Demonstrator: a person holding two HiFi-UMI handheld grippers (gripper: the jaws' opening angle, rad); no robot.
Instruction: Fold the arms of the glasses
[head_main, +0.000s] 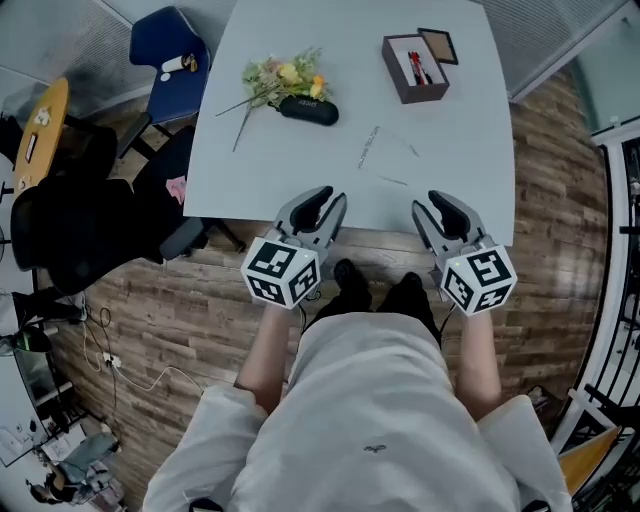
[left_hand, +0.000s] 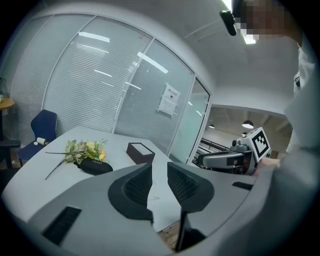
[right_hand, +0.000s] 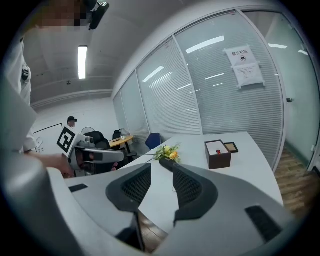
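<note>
**Grey jaws parted and empty, glasses lying ahead on the table**

Grey plastic fingers on my left gripper stand a narrow gap apart. In the left gripper view only bare tabletop shows between them. My right gripper is the same: its own view shows the fingers slightly apart with nothing held. Both grippers hang side by side over the near edge of the pale blue-grey rectangular table, their fingertips pointing across it.

The thin wire-framed glasses lie flat on the tabletop. They are ahead of the fingertips, between the two grippers' lines of reach, and touch neither. The frame is so fine that I cannot tell how the arms sit.

Further out from the left fingers lies a black oval glasses case. It touches a small bunch of yellow and pale flowers on its far side. Well beyond the right fingers sits a dark brown open rectangular box with red items inside, and a small brown frame rests just beside its far corner.

Off past the left fingers, clear of the table, stands a blue upholstered chair. Brown wood-plank floor runs beneath both grippers.
</note>
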